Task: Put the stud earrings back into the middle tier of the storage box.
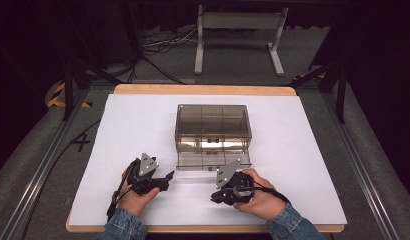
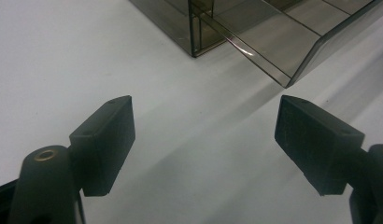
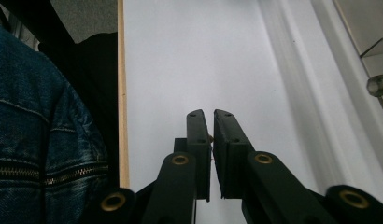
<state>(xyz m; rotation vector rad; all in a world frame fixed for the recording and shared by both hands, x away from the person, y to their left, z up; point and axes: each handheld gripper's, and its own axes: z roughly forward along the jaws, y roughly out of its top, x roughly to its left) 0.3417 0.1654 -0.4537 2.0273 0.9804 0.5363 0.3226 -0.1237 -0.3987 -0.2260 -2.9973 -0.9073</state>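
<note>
High view: a smoked clear drawer box [image 1: 213,127] is seen at mid worktop [image 1: 123,130], its bottom drawer [image 1: 213,161] pulled out toward the person. Both grippers are held low at the near edge, w/ the left gripper [image 1: 165,177] just left of the drawer front and the right gripper [image 1: 216,196] just in front of its right end. Neither is touching the box.

Left gripper view: jaws are set wide apart, nothing between them. The drawer's corner [image 2: 292,65] is seen ahead and to the right, close but not reached.

Right gripper view: the right gripper's [image 3: 212,114] jaws are brought almost together, a thin slit left; a tiny orange speck is glimpsed in the slit, but what it is can't be told. A denim sleeve [image 3: 35,126] and the worktop edge are seen at left, the drawer's edge at far right.

Step judged: drawer is open, approx. a pause between moves. Next, the drawer front likely needs to be met squarely, w/ the box steadied so it isn't shoved back.
</note>
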